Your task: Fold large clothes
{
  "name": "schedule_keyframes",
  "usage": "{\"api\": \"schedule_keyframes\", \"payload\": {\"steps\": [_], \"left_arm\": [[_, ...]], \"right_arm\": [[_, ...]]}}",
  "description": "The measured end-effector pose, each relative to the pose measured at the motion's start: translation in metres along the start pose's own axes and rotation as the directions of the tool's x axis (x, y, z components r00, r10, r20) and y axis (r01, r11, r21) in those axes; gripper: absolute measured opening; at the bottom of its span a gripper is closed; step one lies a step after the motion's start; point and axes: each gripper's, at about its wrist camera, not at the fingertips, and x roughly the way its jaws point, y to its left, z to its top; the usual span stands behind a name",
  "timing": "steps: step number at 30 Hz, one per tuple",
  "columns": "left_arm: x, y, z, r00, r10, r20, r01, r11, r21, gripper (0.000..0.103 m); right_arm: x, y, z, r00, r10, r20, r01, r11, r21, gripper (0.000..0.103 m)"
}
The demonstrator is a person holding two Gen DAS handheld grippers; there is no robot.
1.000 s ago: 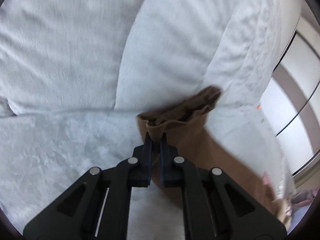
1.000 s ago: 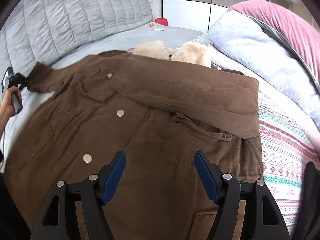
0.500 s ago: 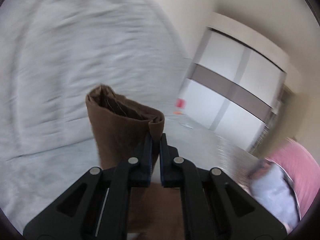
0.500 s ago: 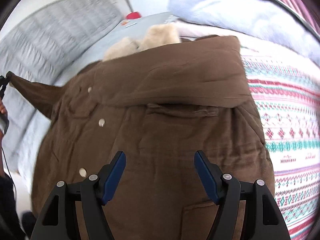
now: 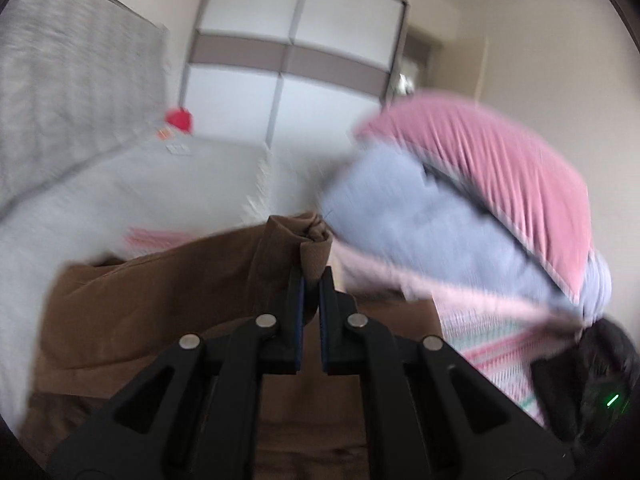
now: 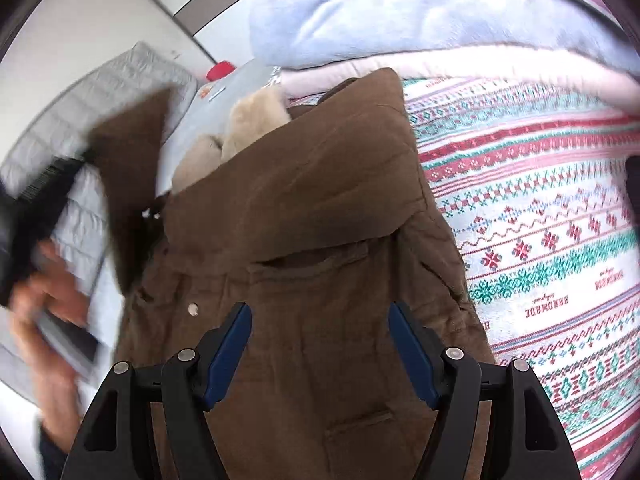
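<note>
A brown coat [image 6: 304, 216] with a cream fur collar [image 6: 256, 116] lies front-up on the bed, one sleeve folded across its chest. My left gripper [image 5: 311, 276] is shut on the cuff of the other sleeve [image 5: 316, 240], which it holds lifted above the coat body [image 5: 140, 304]. In the right wrist view that raised sleeve [image 6: 128, 184] shows blurred at the left, with the person's hand [image 6: 48, 304] below it. My right gripper [image 6: 320, 320] hovers open over the coat's lower front, nothing between its blue pads [image 6: 228, 348].
A patterned red, green and white blanket [image 6: 540, 240] covers the bed to the right of the coat. A pile of lilac and pink bedding [image 5: 460, 208] sits beyond. A grey quilted headboard [image 5: 60, 100], a red object [image 5: 179, 119] and a white wardrobe [image 5: 296, 72] lie further back.
My left gripper has swung the sleeve cuff up and across from the grey bedding toward the coat's middle. The right view has rolled and moved slightly over the coat; its jaws stayed open.
</note>
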Motion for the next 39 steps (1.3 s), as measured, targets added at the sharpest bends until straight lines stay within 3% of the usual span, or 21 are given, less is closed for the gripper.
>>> {"api": "schedule_keyframes", "payload": {"steps": [5, 7, 10, 12, 13, 14, 17, 19, 20, 21, 23, 25, 28, 31, 34, 37, 39], "left_arm": [[0.052, -0.042, -0.066, 0.983, 0.046, -0.176, -0.035, 0.997, 0.064, 0.011], [0.062, -0.041, -0.084, 0.968, 0.051, -0.244, -0.041, 0.998, 0.044, 0.015], [0.069, -0.03, -0.1, 0.939, -0.004, -0.343, -0.007, 1.0, -0.03, 0.021], [0.063, -0.028, -0.102, 0.928, -0.036, -0.371, 0.024, 0.999, -0.039, 0.035], [0.058, -0.029, -0.103, 0.919, -0.059, -0.389, 0.049, 0.998, -0.035, 0.048], [0.051, -0.03, -0.103, 0.911, -0.092, -0.402, 0.086, 0.996, -0.033, 0.054], [0.032, -0.036, -0.097, 0.903, -0.174, -0.393, 0.176, 0.984, -0.032, 0.055], [0.022, -0.036, -0.088, 0.917, -0.192, -0.349, 0.193, 0.981, -0.031, 0.06], [0.02, -0.035, -0.083, 0.927, -0.176, -0.331, 0.179, 0.984, -0.024, 0.067], [0.025, -0.034, -0.075, 0.94, -0.117, -0.32, 0.122, 0.992, -0.004, 0.069], [0.04, -0.025, -0.068, 0.945, -0.051, -0.322, 0.051, 0.999, -0.01, 0.07], [0.068, -0.009, -0.065, 0.934, 0.016, -0.356, -0.033, 0.999, -0.043, 0.07], [0.103, 0.009, -0.074, 0.893, 0.136, -0.429, -0.173, 0.984, -0.047, 0.07], [0.119, -0.004, -0.098, 0.86, 0.179, -0.478, -0.173, 0.983, 0.057, 0.07], [0.114, -0.027, -0.118, 0.866, 0.254, -0.431, -0.178, 0.962, 0.208, 0.069], [0.108, -0.02, -0.12, 0.876, 0.197, -0.441, -0.141, 0.978, 0.157, 0.069], [0.105, -0.016, -0.116, 0.868, 0.164, -0.469, -0.102, 0.983, 0.156, 0.069]], "right_arm": [[-0.003, -0.02, 0.005, 0.999, 0.036, -0.023, -0.034, 0.995, 0.092, 0.072], [-0.005, -0.025, 0.006, 0.999, 0.034, -0.026, -0.031, 0.993, 0.111, 0.072], [-0.009, -0.03, 0.006, 0.999, 0.044, -0.027, -0.04, 0.991, 0.13, 0.072], [-0.01, -0.031, 0.006, 0.999, 0.041, -0.024, -0.037, 0.99, 0.133, 0.072], [-0.011, -0.03, 0.006, 0.999, 0.039, -0.022, -0.036, 0.99, 0.135, 0.072], [-0.012, -0.03, 0.006, 0.999, 0.04, -0.021, -0.037, 0.99, 0.138, 0.072], [-0.011, -0.029, 0.004, 0.999, 0.049, -0.023, -0.045, 0.989, 0.139, 0.072], [-0.01, -0.028, 0.004, 0.999, 0.044, -0.023, -0.04, 0.989, 0.142, 0.072], [-0.009, -0.028, 0.004, 0.999, 0.041, -0.023, -0.037, 0.989, 0.144, 0.072], [-0.008, -0.028, 0.004, 0.999, 0.038, -0.023, -0.035, 0.989, 0.146, 0.072], [-0.008, -0.03, 0.004, 0.999, 0.034, -0.02, -0.031, 0.988, 0.153, 0.072], [-0.008, -0.031, 0.005, 1.0, 0.024, -0.014, -0.021, 0.987, 0.157, 0.072], [-0.009, -0.033, 0.006, 1.0, 0.012, -0.009, -0.01, 0.987, 0.162, 0.072], [-0.011, -0.035, 0.007, 1.0, 0.021, -0.008, -0.02, 0.986, 0.166, 0.072], [-0.014, -0.035, 0.007, 1.0, 0.017, -0.007, -0.015, 0.988, 0.156, 0.072], [-0.01, -0.032, 0.007, 1.0, -0.003, -0.02, 0.006, 0.991, 0.136, 0.072], [-0.005, -0.032, 0.007, 0.999, -0.022, -0.036, 0.026, 0.992, 0.12, 0.072]]}}
